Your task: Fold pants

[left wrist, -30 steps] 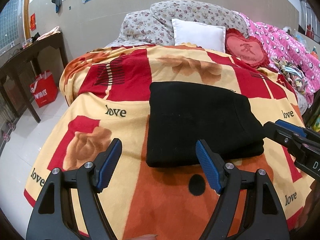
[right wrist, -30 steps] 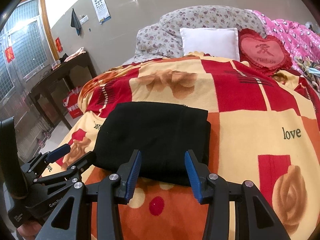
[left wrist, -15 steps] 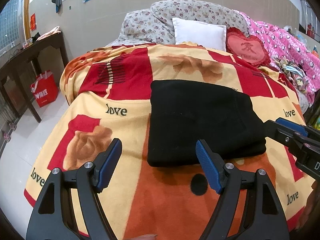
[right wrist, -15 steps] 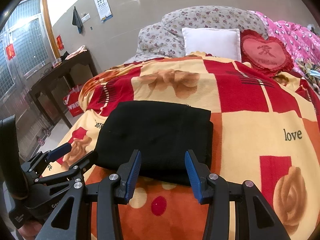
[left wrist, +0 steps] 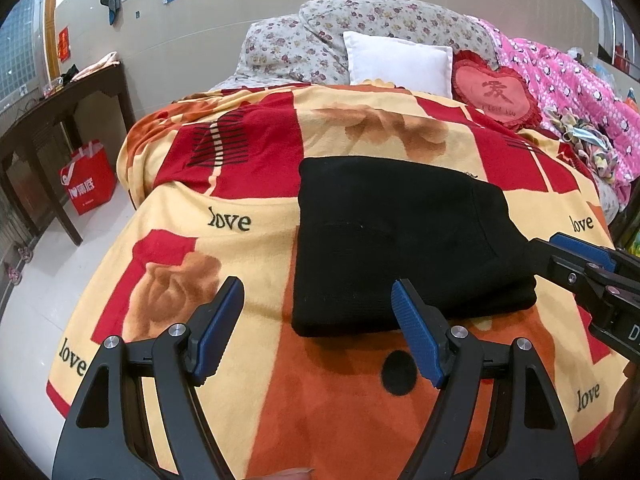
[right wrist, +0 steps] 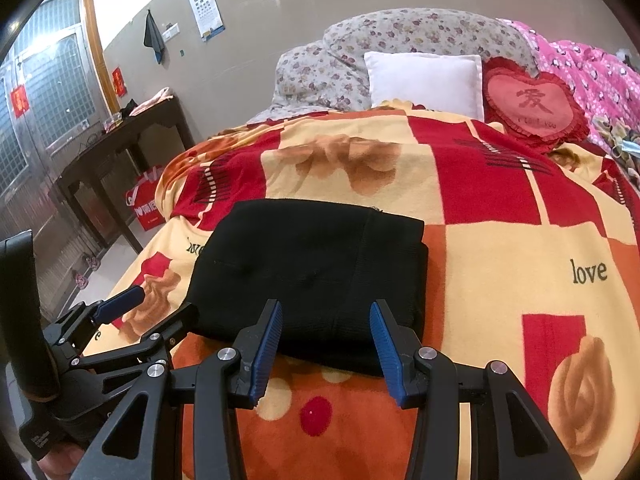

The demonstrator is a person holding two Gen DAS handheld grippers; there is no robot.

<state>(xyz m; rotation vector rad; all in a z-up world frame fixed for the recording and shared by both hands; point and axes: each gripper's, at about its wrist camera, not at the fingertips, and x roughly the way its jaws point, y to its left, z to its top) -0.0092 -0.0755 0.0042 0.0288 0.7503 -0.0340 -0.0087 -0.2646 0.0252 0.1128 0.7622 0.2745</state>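
Note:
The black pants point(left wrist: 396, 240) lie folded into a flat rectangle on the red, yellow and orange blanket point(left wrist: 224, 248); they also show in the right wrist view point(right wrist: 316, 268). My left gripper point(left wrist: 318, 328) is open and empty, held just short of the bundle's near left corner. My right gripper point(right wrist: 326, 344) is open and empty, just before the bundle's near edge. The right gripper also shows at the right edge of the left wrist view point(left wrist: 580, 264), and the left gripper at lower left of the right wrist view point(right wrist: 132, 312).
A white pillow point(left wrist: 396, 60), a red heart cushion point(left wrist: 496, 92) and floral bedding point(left wrist: 360, 28) lie at the bed's head. A pink quilt point(left wrist: 580, 92) is at right. A dark wooden table point(left wrist: 60, 108) and a red bag point(left wrist: 86, 184) stand on the floor at left.
Both grippers have drawn back slightly from the folded pants and stay open. The pants have not moved.

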